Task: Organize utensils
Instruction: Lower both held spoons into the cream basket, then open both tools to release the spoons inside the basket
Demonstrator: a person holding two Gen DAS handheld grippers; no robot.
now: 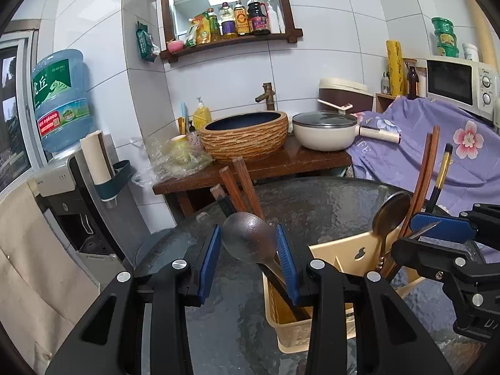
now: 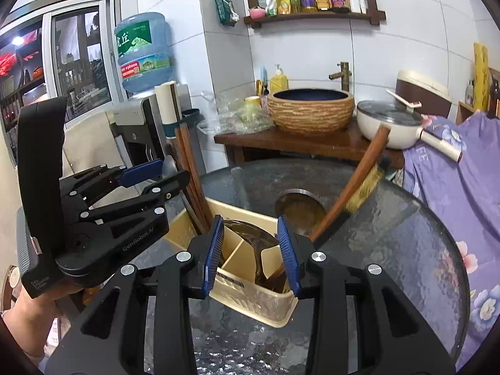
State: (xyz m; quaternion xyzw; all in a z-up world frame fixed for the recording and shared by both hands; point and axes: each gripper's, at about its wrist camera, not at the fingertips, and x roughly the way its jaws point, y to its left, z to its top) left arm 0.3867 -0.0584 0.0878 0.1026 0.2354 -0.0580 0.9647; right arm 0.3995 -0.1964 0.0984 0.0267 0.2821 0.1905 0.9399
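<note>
A cream plastic utensil caddy (image 1: pixel 300 325) with dividers stands on a dark glass table (image 1: pixel 312 206); it also shows in the right wrist view (image 2: pixel 250 293). My left gripper (image 1: pixel 250 259) is open around a steel spoon (image 1: pixel 247 237) that leans out of the caddy's left compartment beside brown chopsticks (image 1: pixel 243 184). Another spoon (image 1: pixel 389 215) and more chopsticks (image 1: pixel 422 181) stand in the right compartment. My right gripper (image 2: pixel 251 250) is open just above the caddy, with a spoon bowl (image 2: pixel 256 240) between its fingers. The right gripper also appears at the right in the left wrist view (image 1: pixel 434 231).
Behind the table a wooden counter (image 1: pixel 281 162) carries a woven basin (image 1: pixel 243 134), a cream lidded pan (image 1: pixel 325 131) and a plastic bag. A water dispenser (image 1: pixel 62 162) stands at left. A purple floral cloth (image 1: pixel 437 153) and a microwave (image 1: pixel 459 84) are at right.
</note>
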